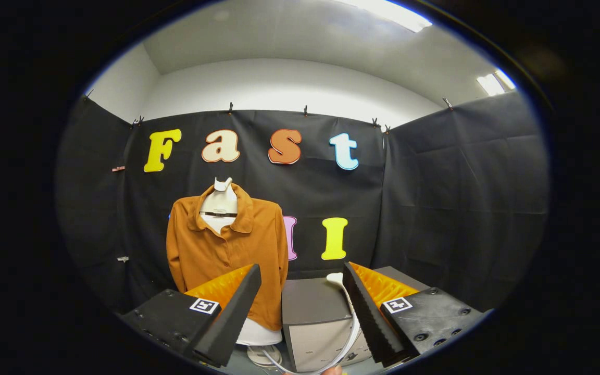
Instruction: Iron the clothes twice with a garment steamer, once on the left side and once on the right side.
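Fingers [300, 312] spread apart, nothing between the pads. Beyond them and to the left, an orange shirt [227, 245] hangs upright on a white bust [220, 205]. Just ahead sits a grey box [315, 323]; the white steamer [346, 297] rests on it by the right finger, cord [326, 364] trailing down.

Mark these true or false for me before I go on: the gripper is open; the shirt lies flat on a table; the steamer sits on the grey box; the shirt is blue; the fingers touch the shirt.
1. The gripper is open. True: its fingers stand wide apart with nothing pressed between them.
2. The shirt lies flat on a table. False: it hangs on a white mannequin torso.
3. The white steamer sits on the grey box. True.
4. The shirt is blue. False: it is orange-brown.
5. The fingers touch the shirt. False: it stands beyond them.
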The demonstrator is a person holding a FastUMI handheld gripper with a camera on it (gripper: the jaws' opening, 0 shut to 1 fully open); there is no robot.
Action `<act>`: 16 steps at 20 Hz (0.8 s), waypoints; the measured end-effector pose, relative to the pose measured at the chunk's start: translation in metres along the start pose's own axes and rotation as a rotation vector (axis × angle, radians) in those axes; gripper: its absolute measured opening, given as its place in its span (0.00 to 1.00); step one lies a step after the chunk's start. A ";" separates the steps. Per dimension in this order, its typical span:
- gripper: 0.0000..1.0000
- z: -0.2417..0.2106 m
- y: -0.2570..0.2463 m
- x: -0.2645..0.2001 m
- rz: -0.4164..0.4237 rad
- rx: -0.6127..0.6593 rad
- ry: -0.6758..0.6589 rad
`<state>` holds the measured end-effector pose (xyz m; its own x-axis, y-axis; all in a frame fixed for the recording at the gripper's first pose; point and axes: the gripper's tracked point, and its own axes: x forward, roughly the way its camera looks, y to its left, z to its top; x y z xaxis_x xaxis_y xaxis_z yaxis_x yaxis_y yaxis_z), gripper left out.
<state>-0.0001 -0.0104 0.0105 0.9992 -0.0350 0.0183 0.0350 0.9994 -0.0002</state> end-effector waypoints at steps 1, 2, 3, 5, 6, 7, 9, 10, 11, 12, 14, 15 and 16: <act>0.98 -0.001 0.000 0.001 0.001 0.001 0.002; 0.98 -0.001 0.000 0.001 0.002 0.002 0.003; 0.98 -0.002 -0.001 0.002 0.000 0.003 0.005; 0.98 -0.002 -0.001 0.004 0.001 0.023 0.003; 0.98 -0.003 -0.002 0.006 -0.001 0.036 0.002; 0.98 -0.004 -0.004 0.009 -0.005 0.044 0.005; 0.98 -0.009 -0.010 0.017 -0.014 0.045 0.020; 0.98 -0.011 -0.015 0.023 -0.021 0.044 0.030; 0.98 -0.014 -0.019 0.030 -0.026 0.044 0.040; 0.98 -0.018 -0.023 0.039 -0.027 0.043 0.055; 0.98 -0.030 -0.035 0.055 -0.036 0.035 0.096; 0.98 -0.038 -0.041 0.065 -0.037 0.032 0.122; 0.98 -0.046 -0.047 0.076 -0.038 0.033 0.152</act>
<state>0.0747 -0.0600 -0.0339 0.9885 -0.0696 -0.1340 0.0743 0.9968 0.0305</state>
